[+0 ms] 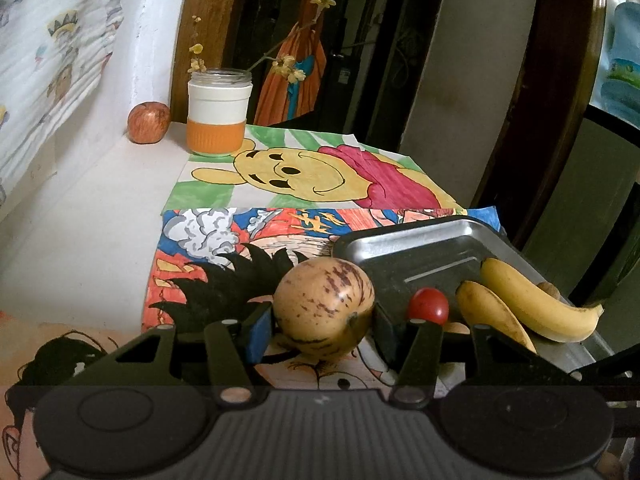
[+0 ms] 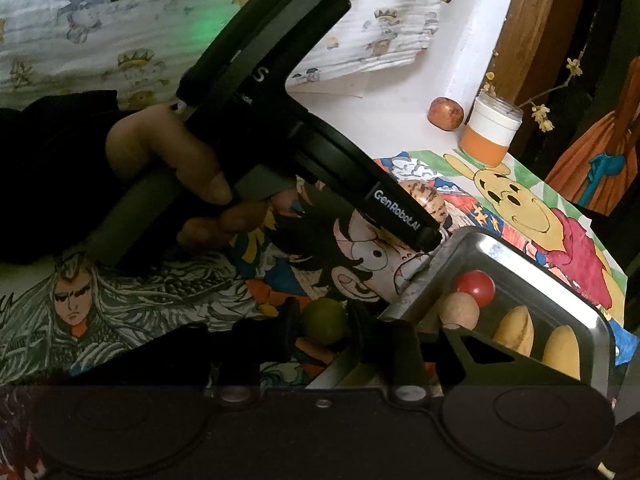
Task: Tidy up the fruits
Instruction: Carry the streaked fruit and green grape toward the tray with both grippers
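2 bananas (image 1: 532, 304), a tomato (image 1: 427, 306) and a tan fruit (image 2: 459, 309) lie in the tray (image 1: 400, 248). The left gripper (image 1: 324, 320) pinches a melon (image 1: 324, 306) beside it; the right gripper (image 2: 323, 322) pinches a lime (image 2: 323, 320). An apple (image 1: 148, 122) waits by the jar (image 1: 218, 114).

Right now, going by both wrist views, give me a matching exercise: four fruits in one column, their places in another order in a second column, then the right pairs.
Fruits:
1. round tan fruit with dark purple streaks
2. small round green fruit
3. pair of yellow bananas
4. red apple

Places:
A. inside the shiny metal tray
B. between the fingers of the right hand-held gripper
C. at the back by the wall, beside the orange-and-white jar
D. between the fingers of the left hand-held gripper

Pairs: 1-D, 2-B, 3-A, 4-C
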